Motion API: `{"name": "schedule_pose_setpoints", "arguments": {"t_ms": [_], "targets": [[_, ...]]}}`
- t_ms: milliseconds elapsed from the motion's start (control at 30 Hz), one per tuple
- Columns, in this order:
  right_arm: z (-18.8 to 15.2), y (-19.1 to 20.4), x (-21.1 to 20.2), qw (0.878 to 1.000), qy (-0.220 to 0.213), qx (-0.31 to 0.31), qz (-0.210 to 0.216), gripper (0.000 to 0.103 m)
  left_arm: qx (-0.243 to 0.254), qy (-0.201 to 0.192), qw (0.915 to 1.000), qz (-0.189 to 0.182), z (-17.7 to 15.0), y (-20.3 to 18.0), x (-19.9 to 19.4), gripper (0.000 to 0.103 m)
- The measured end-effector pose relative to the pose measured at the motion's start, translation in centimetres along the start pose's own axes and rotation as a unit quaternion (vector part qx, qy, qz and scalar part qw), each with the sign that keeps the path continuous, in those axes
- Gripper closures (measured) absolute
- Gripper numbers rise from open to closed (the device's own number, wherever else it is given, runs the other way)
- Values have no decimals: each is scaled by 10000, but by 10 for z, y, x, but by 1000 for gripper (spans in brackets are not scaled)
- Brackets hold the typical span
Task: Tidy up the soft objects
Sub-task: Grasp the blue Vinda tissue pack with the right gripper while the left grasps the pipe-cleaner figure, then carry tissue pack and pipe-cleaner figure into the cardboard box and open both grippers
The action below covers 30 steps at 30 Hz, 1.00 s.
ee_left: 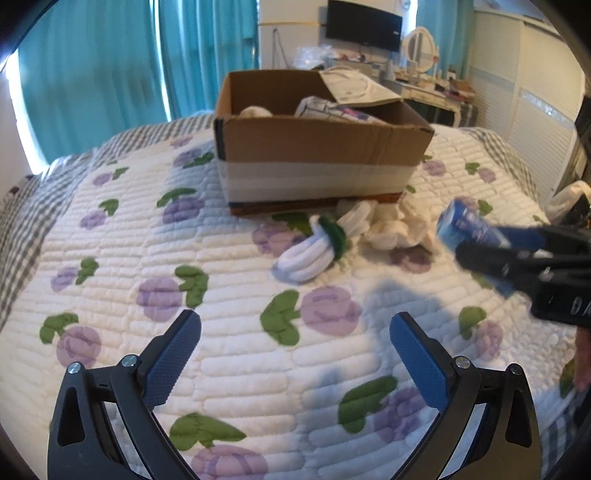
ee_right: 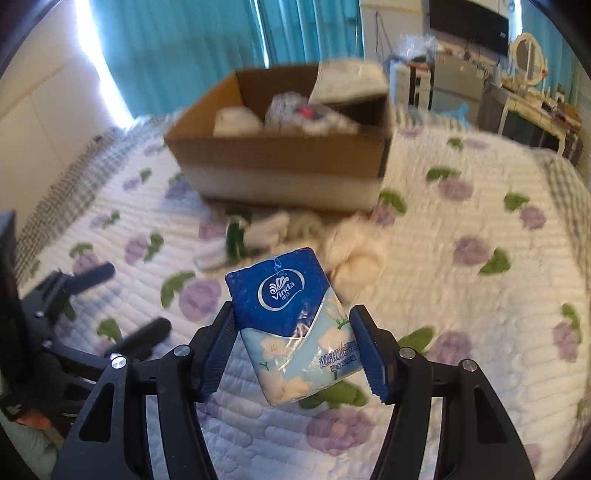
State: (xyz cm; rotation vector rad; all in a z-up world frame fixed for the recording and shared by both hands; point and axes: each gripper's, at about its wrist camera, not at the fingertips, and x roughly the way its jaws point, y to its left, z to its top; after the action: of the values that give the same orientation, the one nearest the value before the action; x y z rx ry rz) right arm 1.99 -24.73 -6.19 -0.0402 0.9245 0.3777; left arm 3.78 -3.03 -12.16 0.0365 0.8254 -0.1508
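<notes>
My right gripper [ee_right: 291,332] is shut on a blue Vinda tissue pack [ee_right: 291,321] and holds it above the quilt, short of the cardboard box [ee_right: 280,166]; it also shows in the left wrist view [ee_left: 469,225]. My left gripper [ee_left: 295,332] is open and empty low over the quilt, in front of a white sock bundle with a green band [ee_left: 314,251] and a pile of white cloth [ee_left: 395,225]. The cardboard box [ee_left: 317,155] holds white soft items and a plastic pack.
The box stands on a bed with a white quilt [ee_left: 221,314] with purple flowers. Teal curtains [ee_left: 110,74] hang behind. A dresser with a mirror [ee_left: 421,51] and a dark screen [ee_left: 364,26] are at the back right.
</notes>
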Motion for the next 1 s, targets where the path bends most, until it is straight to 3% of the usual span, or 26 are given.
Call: {"name": "schedule_pose_setpoints", "arguments": {"t_ms": [133,200,367,433,500,533,600,700,833,1000], "targets": [[19,-17,-9,9992,-193,25,-362,41,20,-39,10000,-28,18,-6,5,0],[29,-28,-6,9977,-166,-1,-660,41,24,-71,10000,-33,29,-11,11,0],[44,-56,10,9958,-16,-93,-906,41,167,-57,9997,-158,48,-21,37,1],[43,-66,16,9958,4,-23,-920,41,299,36,9995,-111,50,-24,53,11],[41,-74,25,9971,63,105,-756,41,415,102,9991,-70,50,-27,67,32],[40,-76,29,9973,111,126,-715,41,463,170,9988,-62,50,-27,76,36],[38,-79,35,9973,222,155,-685,41,451,280,9985,-119,49,-26,86,61],[37,-82,33,9977,176,223,-620,41,395,370,9982,-247,46,-23,92,73],[34,-81,27,9976,89,241,-643,41,433,289,9979,-377,44,-24,77,78],[31,-74,11,9971,-84,267,-708,41,400,220,9986,-284,42,-23,48,78]]}}
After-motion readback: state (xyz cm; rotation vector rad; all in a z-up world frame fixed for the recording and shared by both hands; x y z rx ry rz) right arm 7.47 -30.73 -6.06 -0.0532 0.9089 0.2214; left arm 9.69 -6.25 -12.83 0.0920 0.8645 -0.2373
